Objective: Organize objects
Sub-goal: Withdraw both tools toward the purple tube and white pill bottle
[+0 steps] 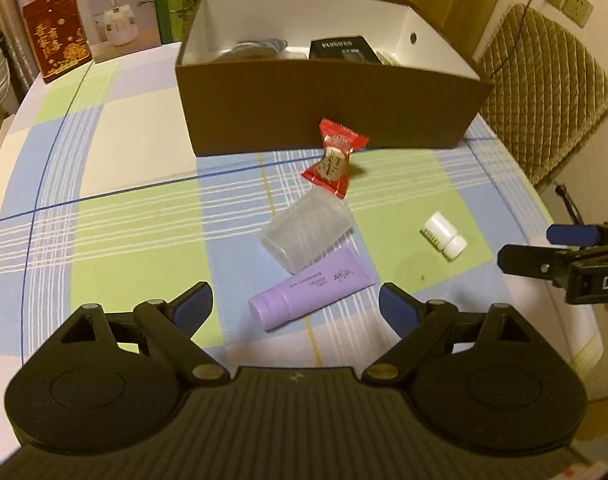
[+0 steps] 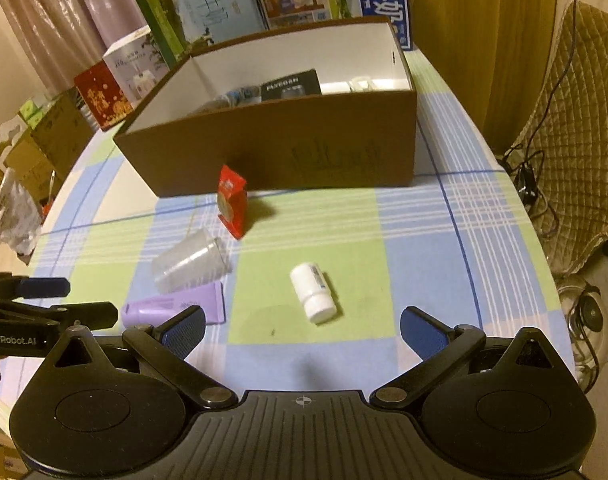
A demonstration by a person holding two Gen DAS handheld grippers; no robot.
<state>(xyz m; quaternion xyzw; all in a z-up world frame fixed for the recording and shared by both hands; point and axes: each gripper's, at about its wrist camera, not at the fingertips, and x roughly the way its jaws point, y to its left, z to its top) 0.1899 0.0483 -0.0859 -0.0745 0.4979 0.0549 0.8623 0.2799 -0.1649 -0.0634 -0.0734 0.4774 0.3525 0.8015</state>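
Purple tube [image 1: 309, 289] clear left; right view half-hides it, seemingly.

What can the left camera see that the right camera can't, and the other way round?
Only the left wrist view shows the wall socket above the quilted chair.

Only the right wrist view shows the cardboard boxes and the crumpled plastic bag off the table's left edge, plus the cables by the chair.

Both show the brown box, the red candy, the clear cup, the purple tube and the white bottle. Both also show the left tool and the right tool, both open and empty.
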